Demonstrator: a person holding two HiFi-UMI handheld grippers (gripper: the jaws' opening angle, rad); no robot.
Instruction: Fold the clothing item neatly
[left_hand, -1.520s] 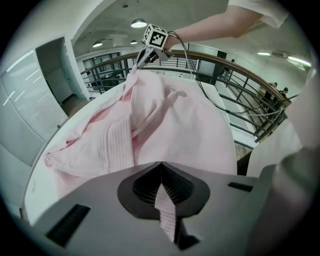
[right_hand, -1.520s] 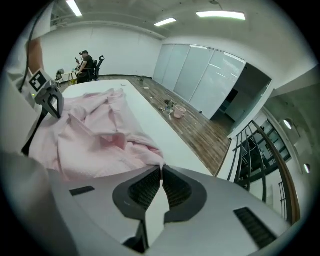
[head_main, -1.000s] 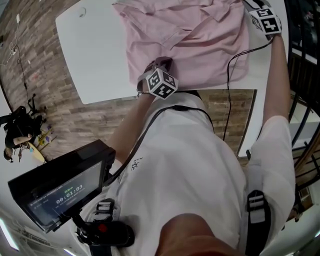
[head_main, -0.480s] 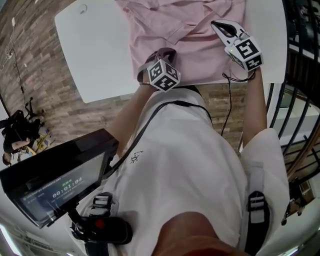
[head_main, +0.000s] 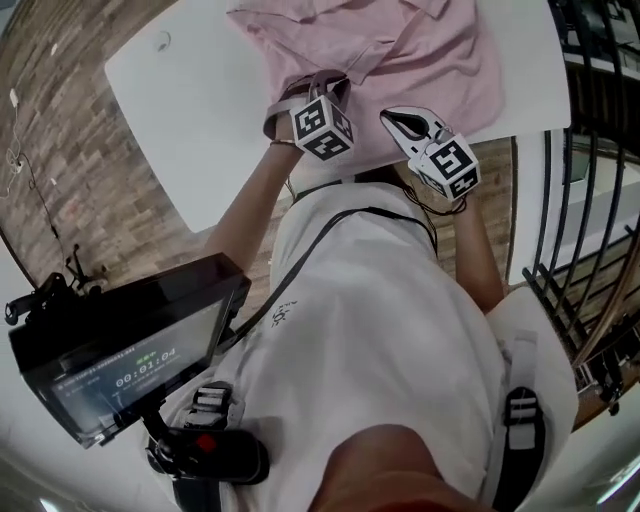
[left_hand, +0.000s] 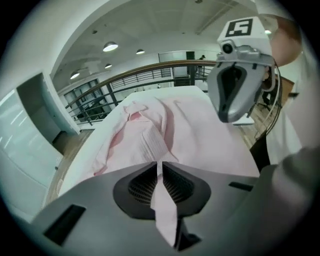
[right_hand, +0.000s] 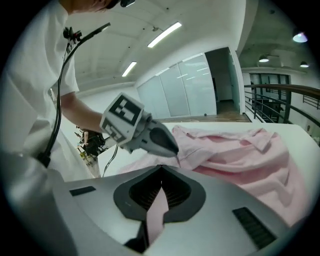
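Right, nearest in, both grippers sit at the near edge of the white table (head_main: 190, 120), just ahead of the person's white top (head_main: 380, 330). The left gripper (head_main: 325, 85) is clamped tight on the pink shirt (head_main: 430, 60), with a strip of cloth pinched between its closed jaws. Just beside it, the right gripper (head_main: 392, 120) is clenched on the shirt's near edge too, fabric squeezed in its jaws. Beyond them the shirt lies rumpled across the tabletop, and a railing (left_hand: 150, 75) runs behind.
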